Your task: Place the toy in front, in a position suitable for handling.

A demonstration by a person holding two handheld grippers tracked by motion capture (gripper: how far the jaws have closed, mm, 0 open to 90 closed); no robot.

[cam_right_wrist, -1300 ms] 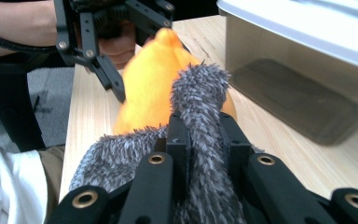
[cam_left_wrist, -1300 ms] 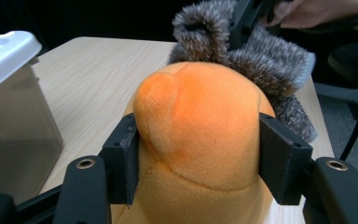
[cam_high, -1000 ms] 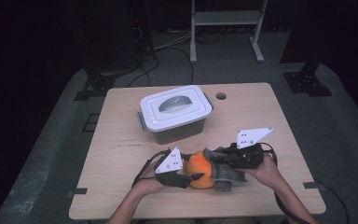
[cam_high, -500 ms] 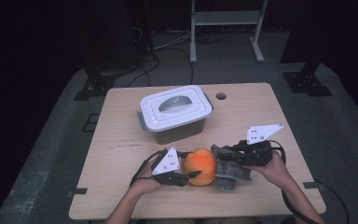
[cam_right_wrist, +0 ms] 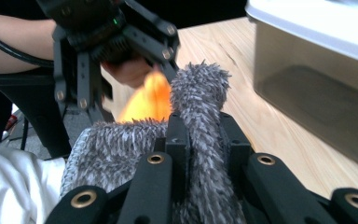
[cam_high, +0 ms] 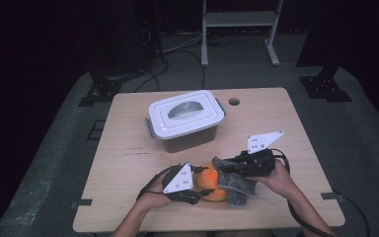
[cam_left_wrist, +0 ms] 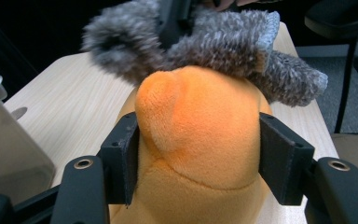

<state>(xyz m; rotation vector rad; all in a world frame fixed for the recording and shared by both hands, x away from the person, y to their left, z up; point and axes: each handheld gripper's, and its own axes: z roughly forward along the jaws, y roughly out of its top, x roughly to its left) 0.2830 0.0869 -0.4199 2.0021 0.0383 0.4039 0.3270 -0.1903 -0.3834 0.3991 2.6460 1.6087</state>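
High view: near table edge, left gripper (cam_high: 197, 190) clamps orange plush (cam_high: 212, 183); right gripper (cam_high: 229, 168) pinched tight on grey fuzzy sock (cam_high: 237, 183) half-draped over it. Step looks like dressing or undressing it; next move needs a steady pull.

Two handheld claws can be seen, both built out of black parts. The left claw (cam_high: 203, 186) is topped by a light grey three-cornered plate dotted with small dark marks, and the same kind of plate is carried on the right claw (cam_high: 227, 170). Flat, blocky black pads are fitted to the jaws, and the arms behind them are pinned with brass-coloured ringed screws. On the left claw's body a small green light is lit. Black cables are trailed from both claws, looped near the hands. Bare forearms are shown, and white fabric is worn lower down.
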